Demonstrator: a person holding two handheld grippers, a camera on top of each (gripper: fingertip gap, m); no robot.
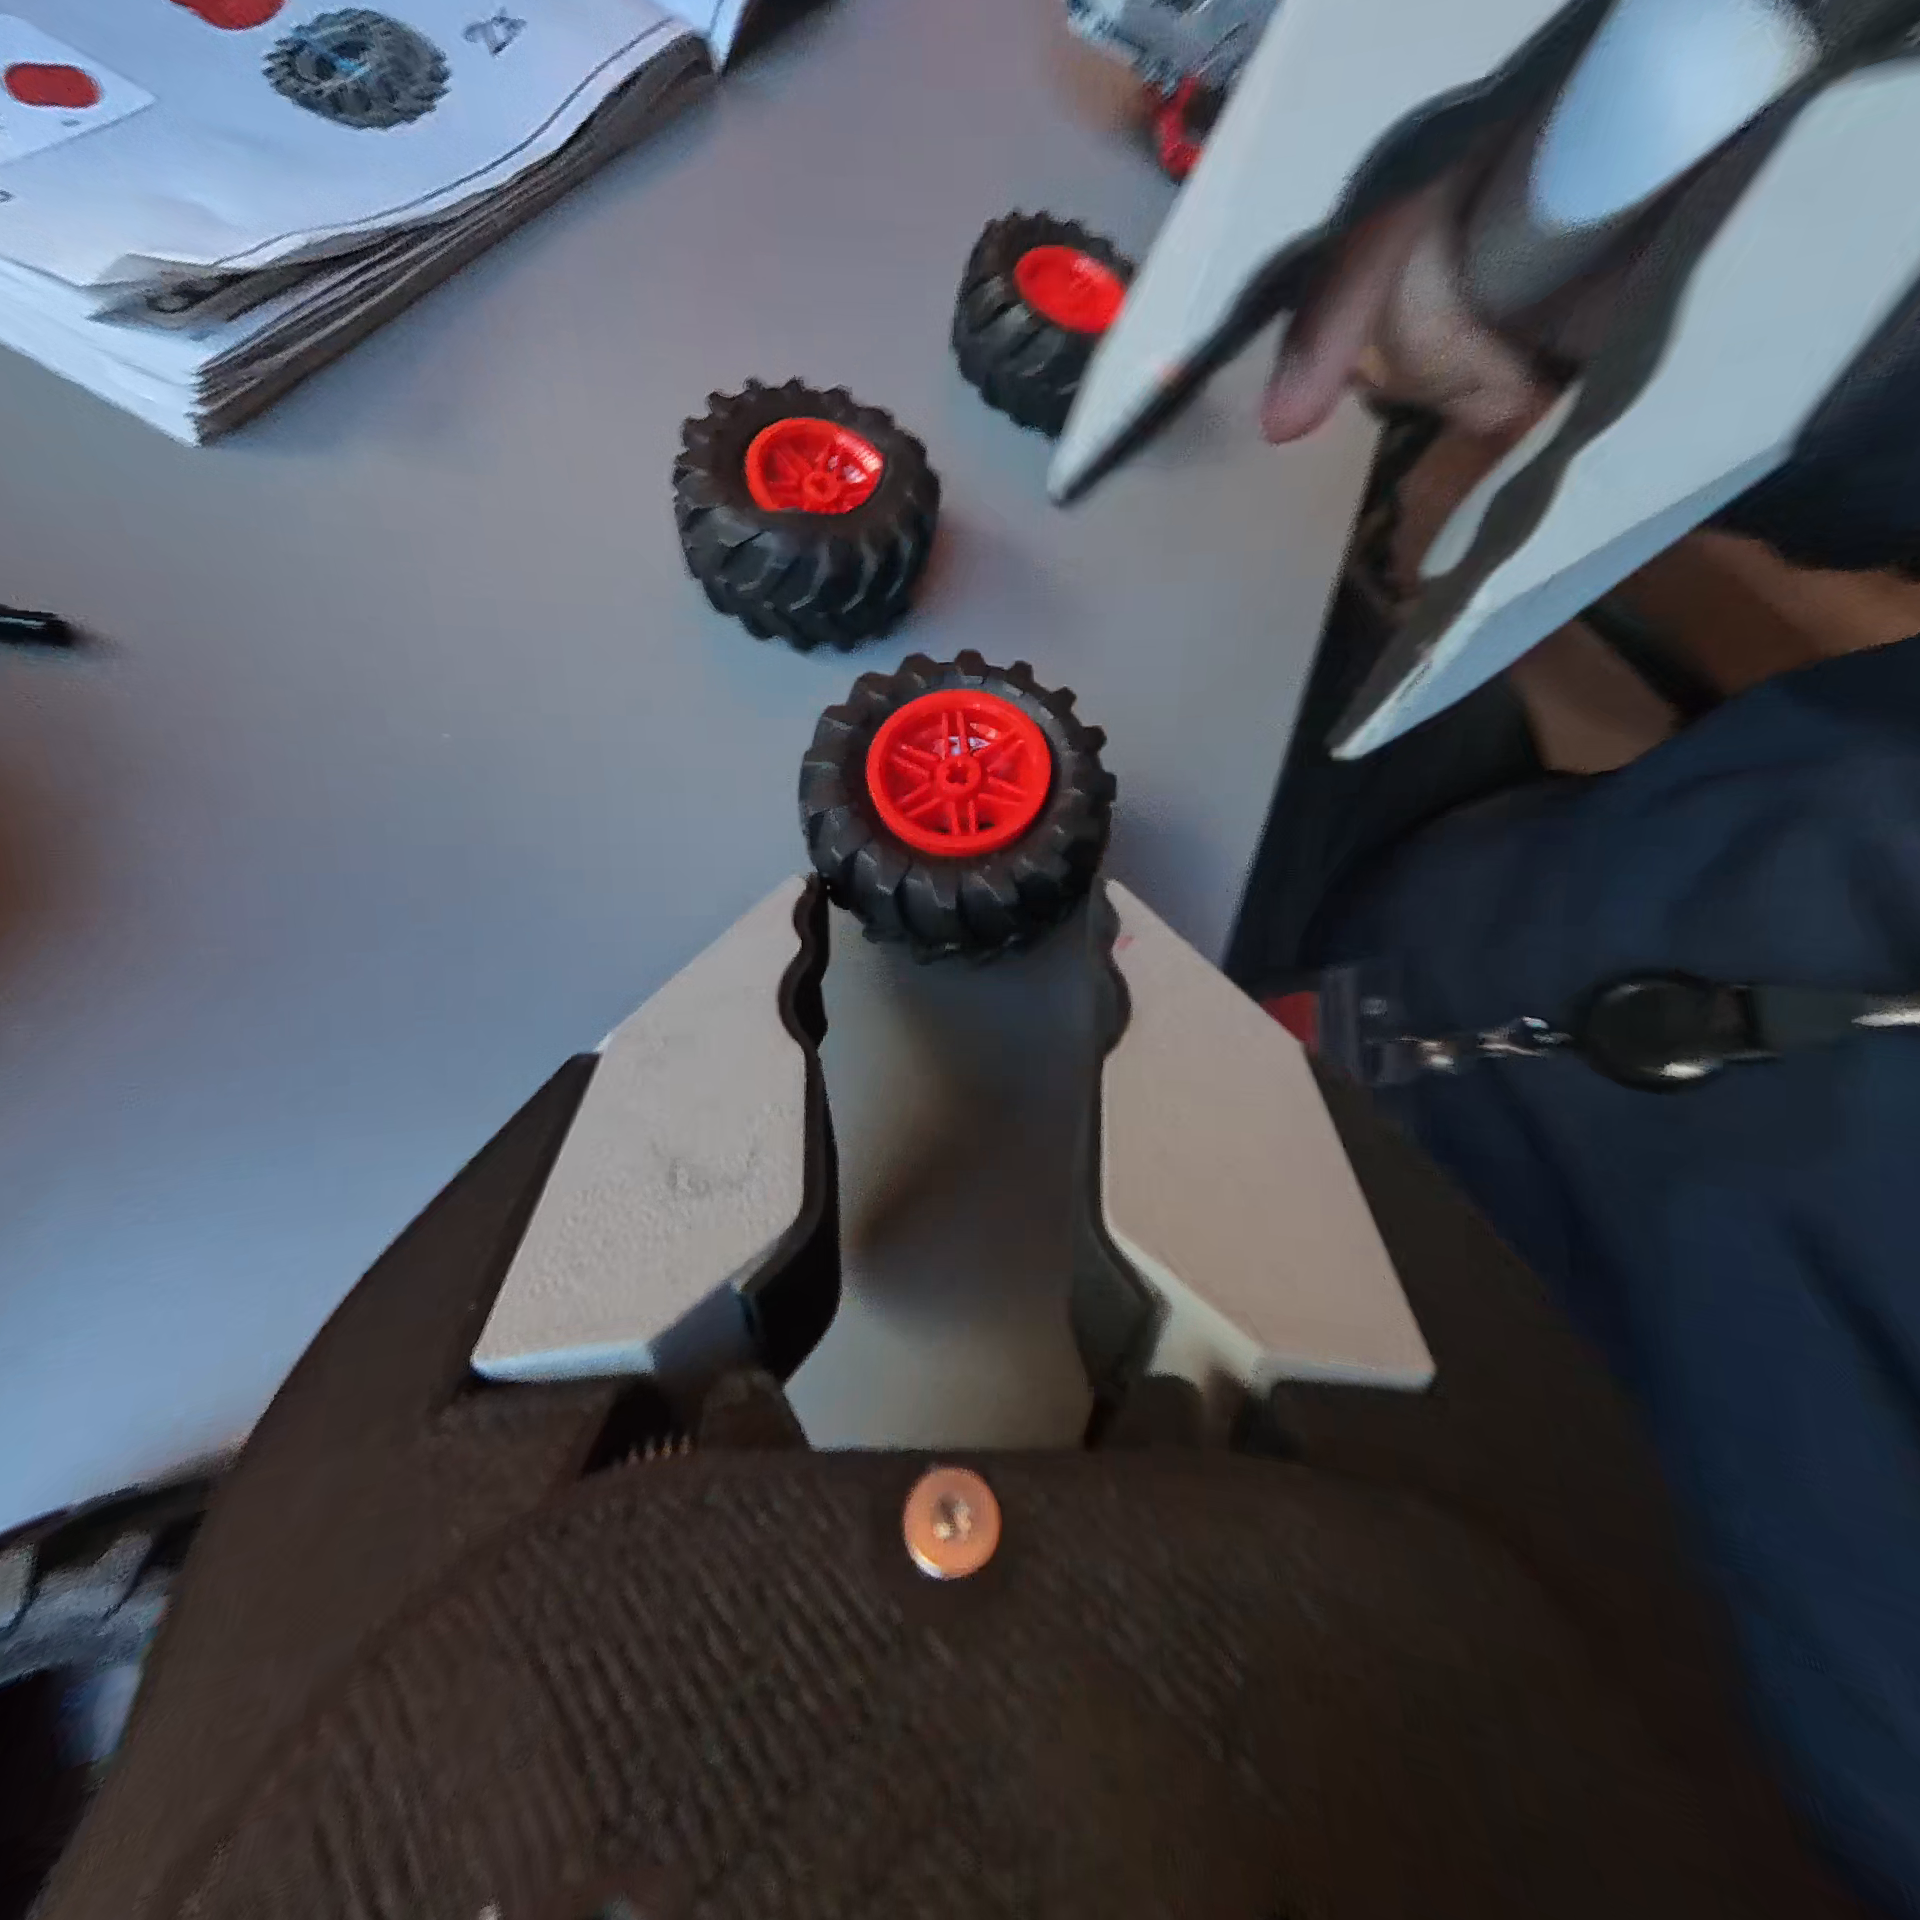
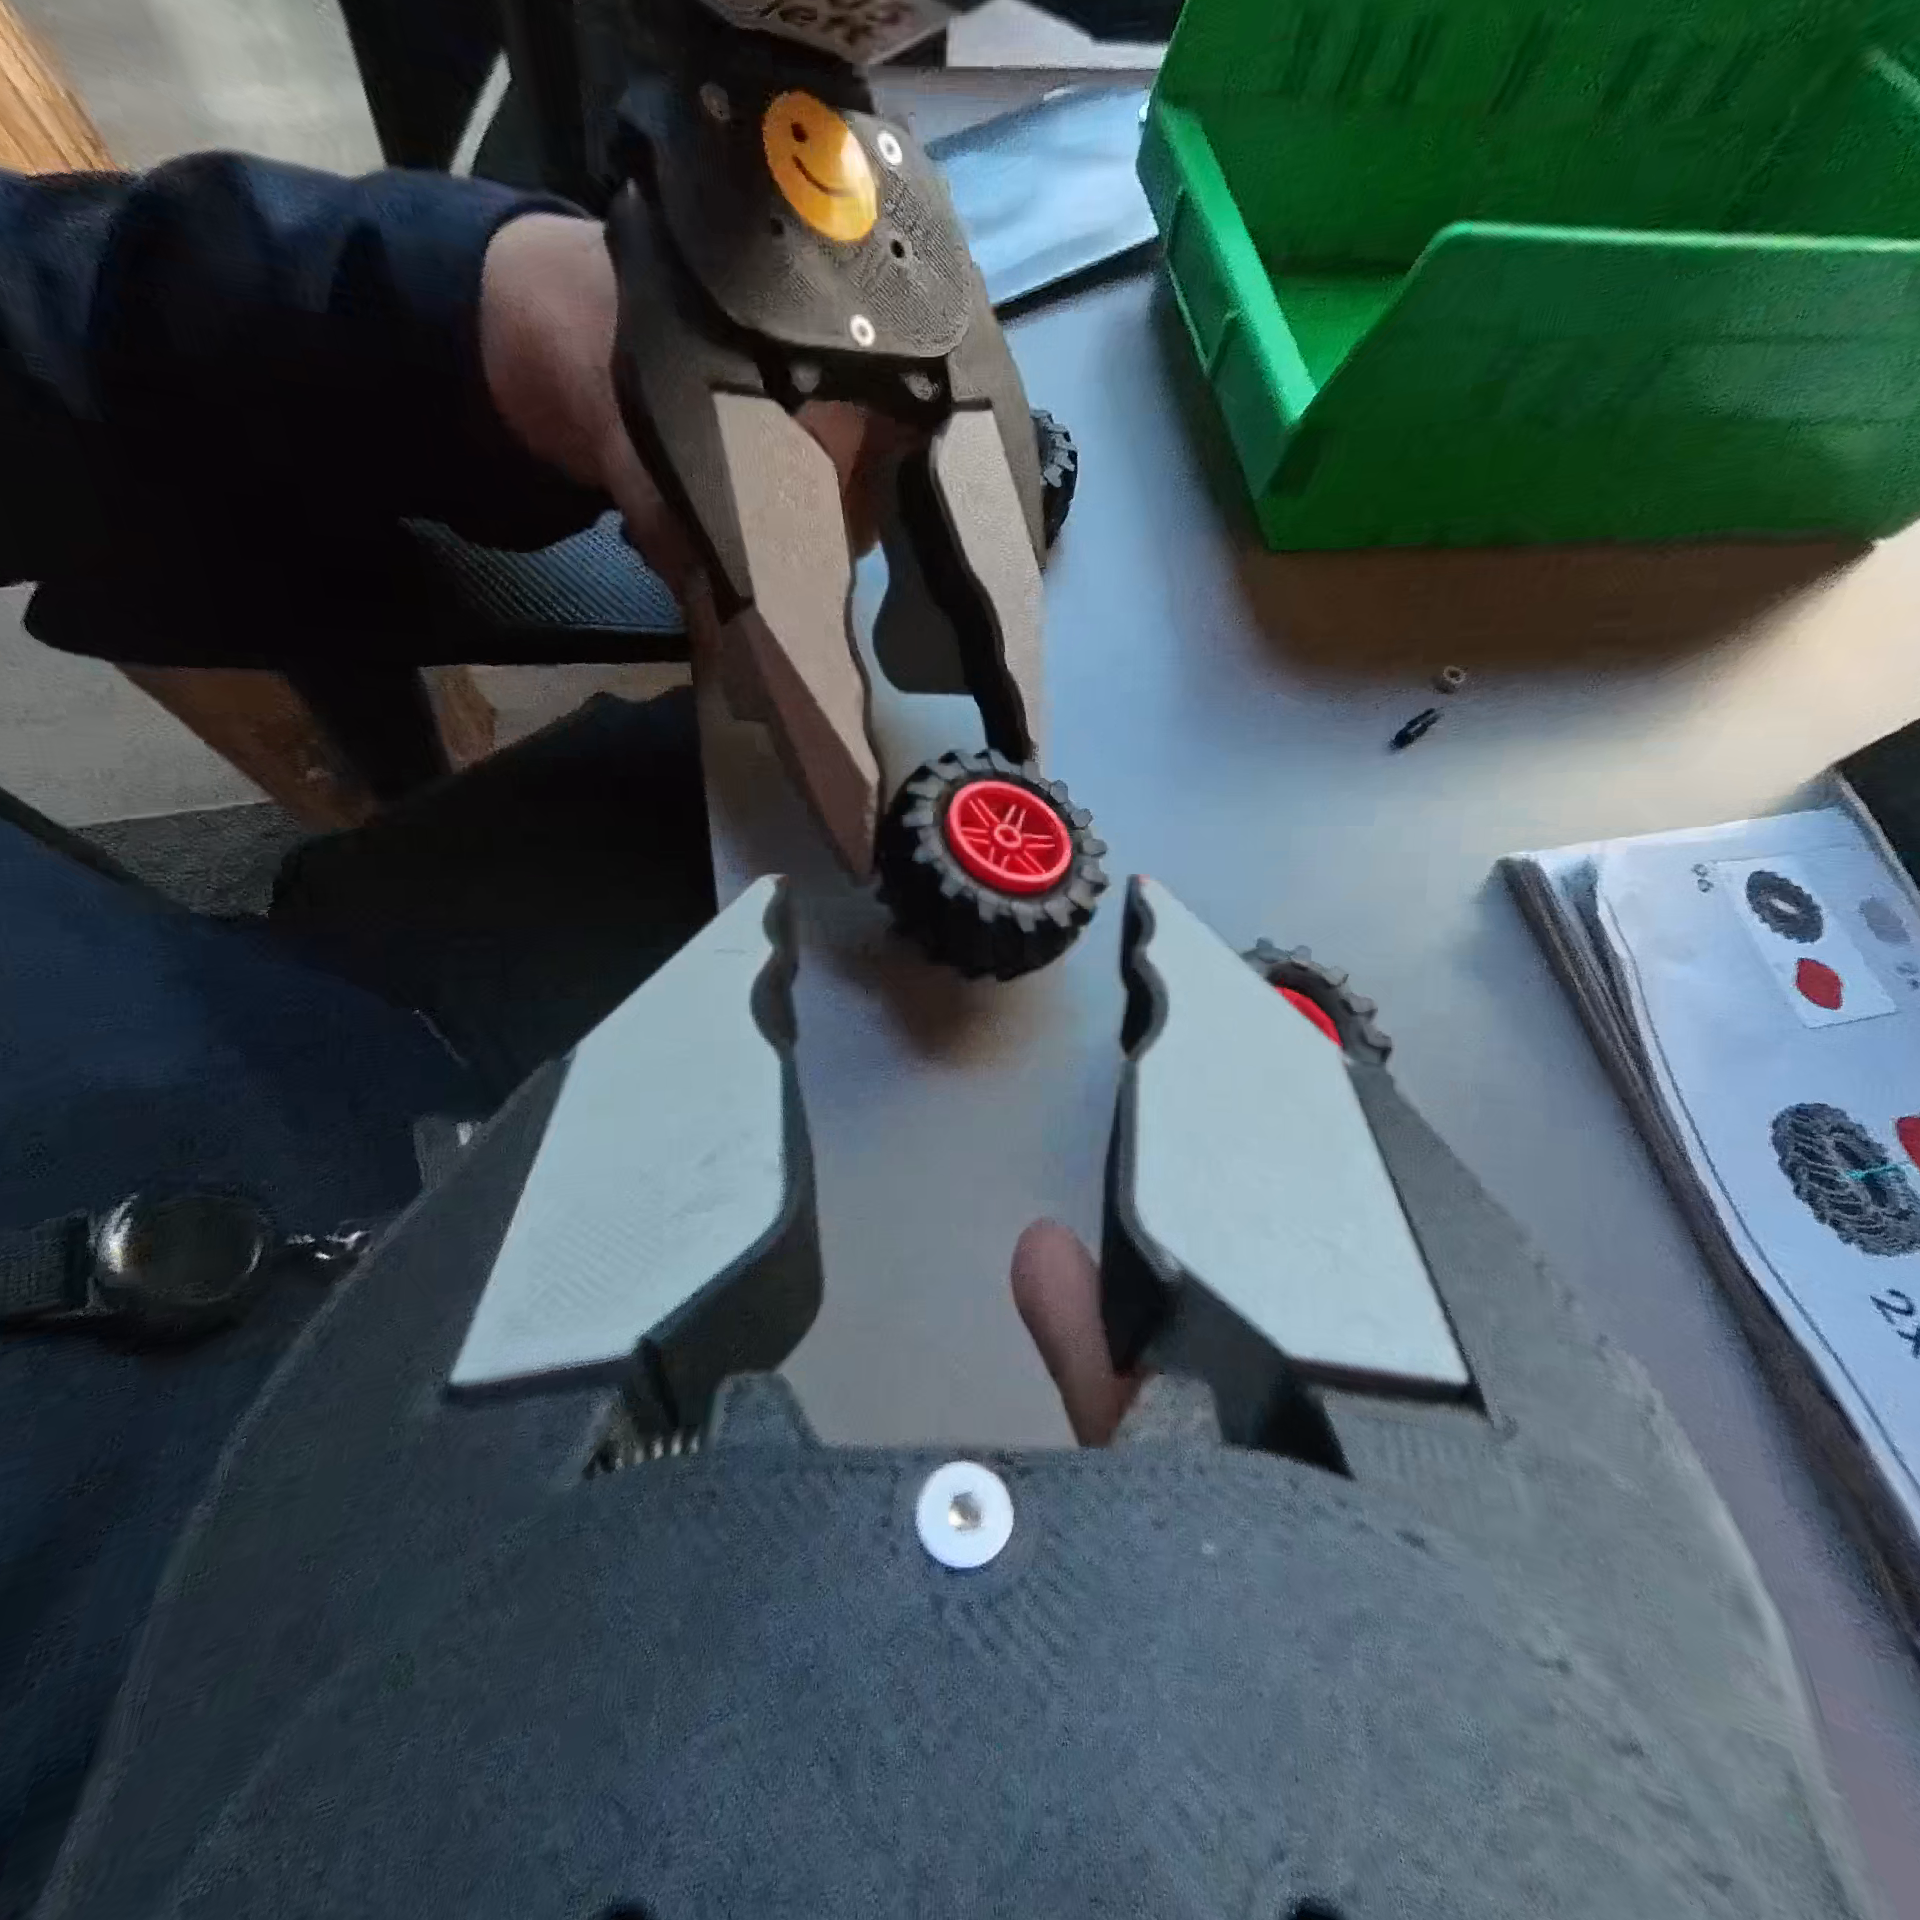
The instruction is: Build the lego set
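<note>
A black tyre on a red rim [image 1: 957, 774] sits between the tips of my left gripper [image 1: 956, 889]. The jaws press on the tyre's sides, just above the grey table [image 1: 364, 831]. The right wrist view shows the same wheel [image 2: 1006, 836] held by the left gripper [image 2: 940, 800], directly ahead of my right gripper [image 2: 956, 894], which is open and empty. The right gripper [image 1: 1200, 618] also shows at the upper right of the left wrist view. Two more wheels [image 1: 805, 509] [image 1: 1039, 312] lie on the table beyond.
An open instruction booklet [image 1: 312, 187] lies at the far left, and shows in the right wrist view [image 2: 1766, 1091]. A green bin [image 2: 1558, 312] stands on the table, with small loose parts [image 2: 1415, 727] near it. A partly built model [image 1: 1174, 73] is at the top edge. The person's dark sleeve [image 2: 260, 343] is close. Across from one pair of fingers to the other is roughly 6 cm.
</note>
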